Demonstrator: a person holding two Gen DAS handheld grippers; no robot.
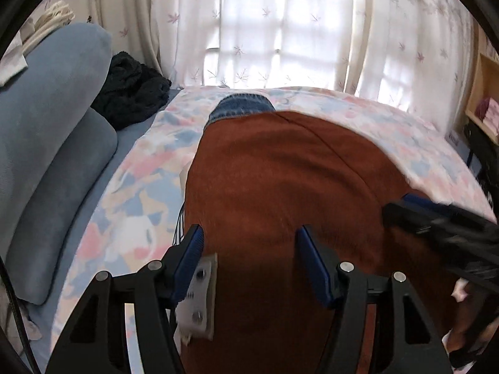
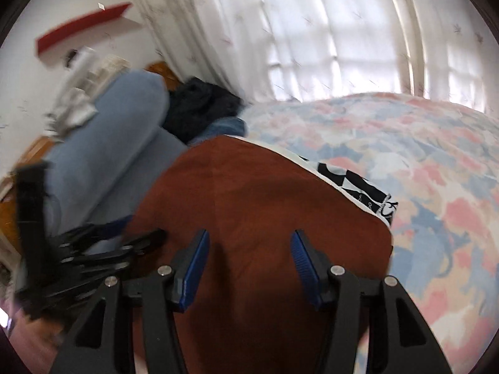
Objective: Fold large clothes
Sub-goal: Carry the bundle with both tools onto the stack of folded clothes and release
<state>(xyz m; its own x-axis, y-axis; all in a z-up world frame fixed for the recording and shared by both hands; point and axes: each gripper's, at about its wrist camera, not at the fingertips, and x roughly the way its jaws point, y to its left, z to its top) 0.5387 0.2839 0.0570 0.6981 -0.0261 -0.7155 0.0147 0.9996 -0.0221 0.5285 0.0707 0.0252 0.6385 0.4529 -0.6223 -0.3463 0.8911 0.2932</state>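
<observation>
Right below both my grippers lies the rust-brown garment, spread flat on the flowery bedspread, and it runs long-ways away from me toward the curtained window. Its near end sits under my fingers; its far end stops just short of a blue denim piece that peeks out beyond it. A black-and-white patterned cloth shows from under its right edge.

My left gripper hangs over the near-left part of the garment, fingers spread, nothing between them but the cloth lying flat beneath. My right gripper is over the near-right part, also spread, not pinching anything. Each shows in the other's view as a blurred black shape at the side, so the two stand side by side across the short width, about equally near the hem.

I judge the coming move is to catch the near edge with both and carry it forward along that long axis. Grey-blue pillows and a dark bundle lie well off to the left.
</observation>
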